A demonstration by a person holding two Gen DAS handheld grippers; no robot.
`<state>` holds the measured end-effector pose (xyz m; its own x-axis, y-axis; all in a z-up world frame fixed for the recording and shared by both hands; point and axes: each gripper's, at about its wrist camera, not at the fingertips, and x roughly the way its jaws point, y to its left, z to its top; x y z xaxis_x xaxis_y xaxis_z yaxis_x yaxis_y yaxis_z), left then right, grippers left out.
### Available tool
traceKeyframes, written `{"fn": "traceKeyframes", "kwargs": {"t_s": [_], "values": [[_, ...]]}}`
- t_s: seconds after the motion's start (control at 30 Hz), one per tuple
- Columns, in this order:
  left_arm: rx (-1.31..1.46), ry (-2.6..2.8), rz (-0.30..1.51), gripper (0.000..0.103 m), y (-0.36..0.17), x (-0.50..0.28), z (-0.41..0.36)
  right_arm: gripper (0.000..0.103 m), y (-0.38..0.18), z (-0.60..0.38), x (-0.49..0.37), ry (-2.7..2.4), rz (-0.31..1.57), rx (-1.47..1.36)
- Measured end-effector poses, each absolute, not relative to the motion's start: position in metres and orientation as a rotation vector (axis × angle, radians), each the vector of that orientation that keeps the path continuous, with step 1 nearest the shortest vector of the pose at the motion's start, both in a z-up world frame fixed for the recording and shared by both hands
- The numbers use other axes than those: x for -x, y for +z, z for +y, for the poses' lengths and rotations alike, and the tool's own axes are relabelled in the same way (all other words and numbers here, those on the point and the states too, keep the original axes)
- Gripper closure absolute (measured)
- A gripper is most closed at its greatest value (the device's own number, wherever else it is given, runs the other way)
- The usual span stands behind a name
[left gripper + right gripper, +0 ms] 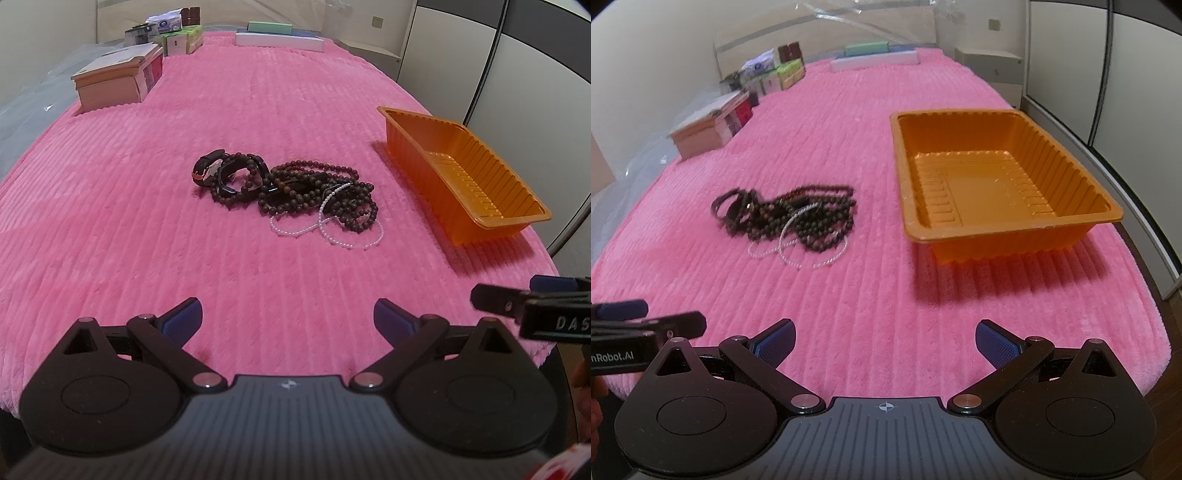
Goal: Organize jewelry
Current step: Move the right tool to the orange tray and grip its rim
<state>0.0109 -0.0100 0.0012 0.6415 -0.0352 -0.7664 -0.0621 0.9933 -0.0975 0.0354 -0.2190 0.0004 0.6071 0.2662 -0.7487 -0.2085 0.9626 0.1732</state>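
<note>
A tangled heap of jewelry point(291, 192) lies mid-blanket: dark bead strands, black bangles point(229, 173) at its left, and thin clear-bead loops point(328, 229) at its near side. The right wrist view shows the same heap point(790, 218), blurred. An orange plastic tray point(480, 221) stands to the right of it, with nothing inside point(979, 177). My left gripper point(288, 321) hovers open near the front edge, well short of the heap. My right gripper point(884, 341) is open too, nearer the tray, nothing between its fingers. Each gripper shows at the edge of the other's view.
A pink ribbed blanket point(147, 221) covers the surface. Boxes point(118, 79) and small packages point(177, 37) line the far left; a flat white and green box point(277, 37) sits at the far end. Cabinets point(517, 74) stand to the right. The blanket's edge drops off beside the tray.
</note>
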Motion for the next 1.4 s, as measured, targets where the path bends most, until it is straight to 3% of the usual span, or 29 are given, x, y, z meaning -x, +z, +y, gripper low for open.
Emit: {"fn": "traceKeyframes", "kwargs": {"t_s": [0.4, 0.67, 0.77, 1.13, 1.4], "values": [[0.256, -0.036, 0.861, 0.004, 0.005, -0.038, 0.004, 0.001, 0.038, -0.277, -0.054, 0.221, 0.682, -0.152], [0.269, -0.043, 0.836, 0.004, 0.006, -0.056, 0.004, 0.001, 0.037, -0.330, -0.115, 0.128, 0.702, -0.071], [0.269, -0.044, 0.834, 0.004, 0.002, -0.060, 0.002, 0.014, 0.031, -0.345, -0.140, 0.110, 0.727, -0.039], [0.223, -0.043, 0.806, 0.005, -0.001, -0.067, -0.003, 0.025, -0.008, -0.377, -0.193, 0.112, 0.854, 0.003], [0.201, -0.049, 0.788, 0.006, -0.003, -0.072, -0.009, 0.054, -0.024, -0.387, -0.203, 0.124, 0.906, -0.036]]}}
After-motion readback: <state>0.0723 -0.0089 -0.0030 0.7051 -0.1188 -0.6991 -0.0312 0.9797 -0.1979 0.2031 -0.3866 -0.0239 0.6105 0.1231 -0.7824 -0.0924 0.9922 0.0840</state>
